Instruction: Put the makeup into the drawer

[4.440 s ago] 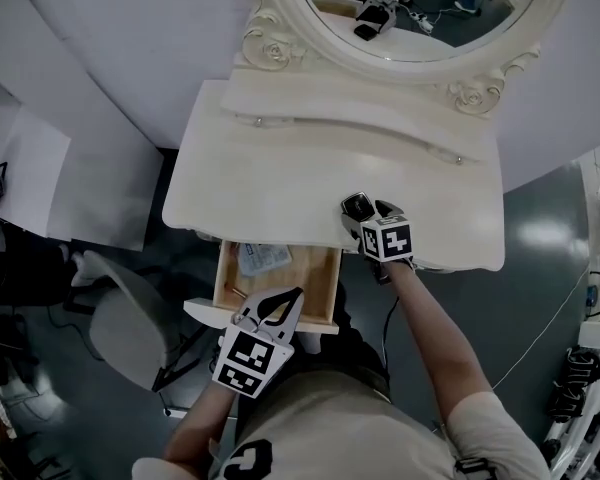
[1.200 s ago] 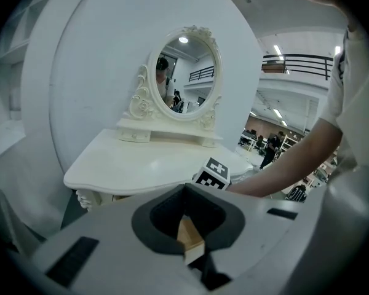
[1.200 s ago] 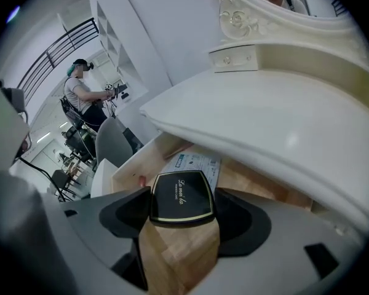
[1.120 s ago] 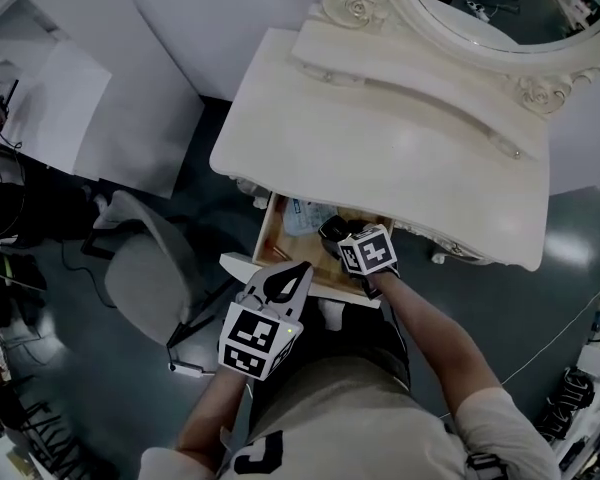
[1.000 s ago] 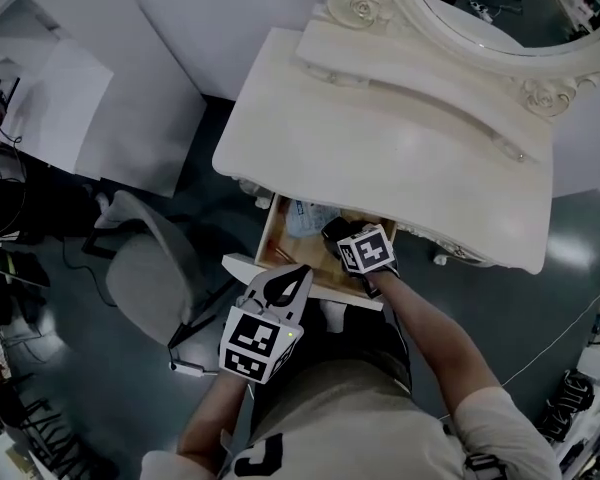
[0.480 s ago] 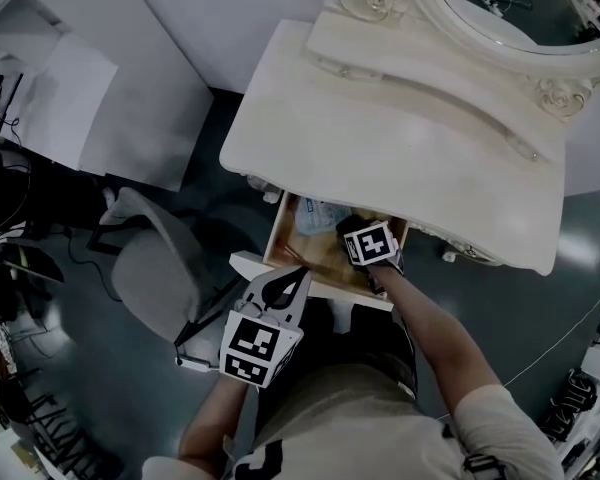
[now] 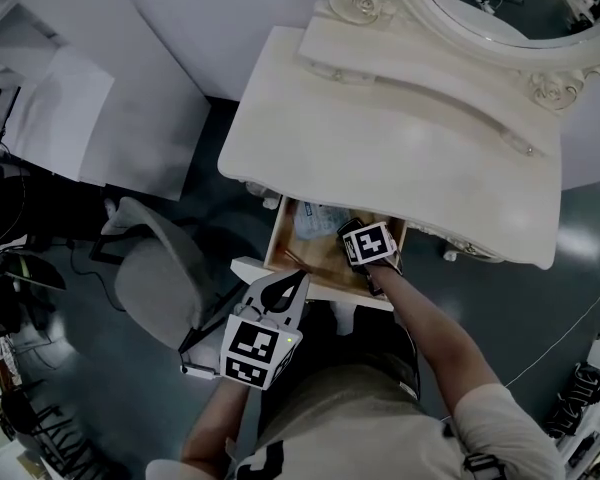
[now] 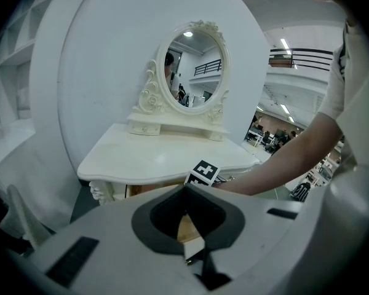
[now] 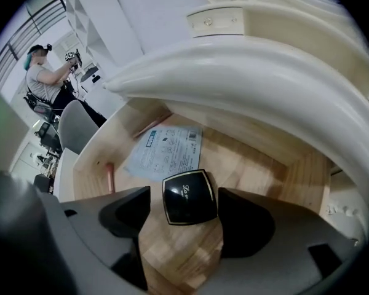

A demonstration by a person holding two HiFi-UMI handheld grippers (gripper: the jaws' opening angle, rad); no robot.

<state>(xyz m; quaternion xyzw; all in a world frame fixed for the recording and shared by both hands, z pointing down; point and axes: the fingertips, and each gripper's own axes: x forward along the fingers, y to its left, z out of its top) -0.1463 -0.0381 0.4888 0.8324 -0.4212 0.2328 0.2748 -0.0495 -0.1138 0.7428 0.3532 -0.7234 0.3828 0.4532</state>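
The right gripper [image 7: 352, 232] is reaching down into the open drawer [image 7: 310, 260], which is sticking out from under the near edge of the white dressing table [image 7: 400, 158]. Its tongs are standing spread. The black makeup box [image 9: 189, 196] is lying flat between them on the wooden drawer floor, just on the near side of a blue paper sheet [image 9: 167, 149]. The right tong is sitting right against the box, but a gap is showing on the left side, so I think nothing is pinching it. The left gripper [image 7: 296, 280] is hanging in the air close to the drawer front, with its tongs pressed together and nothing in them. So the makeup is looking like it is already in its place, and the drawer is standing open. A few things could be going wrong from here. If the right gripper is pulling out at a slant, the tong that is touching the box could be dragging it along or tipping it up. The table edge is hanging low over the drawer, so a fast lift could be banging the gripper on it. A thin pink stick [image 9: 109, 176] is lying at the left side, and a wide swing could be knocking it. If the drawer is getting pushed too soon, it could be squeezing the right gripper.
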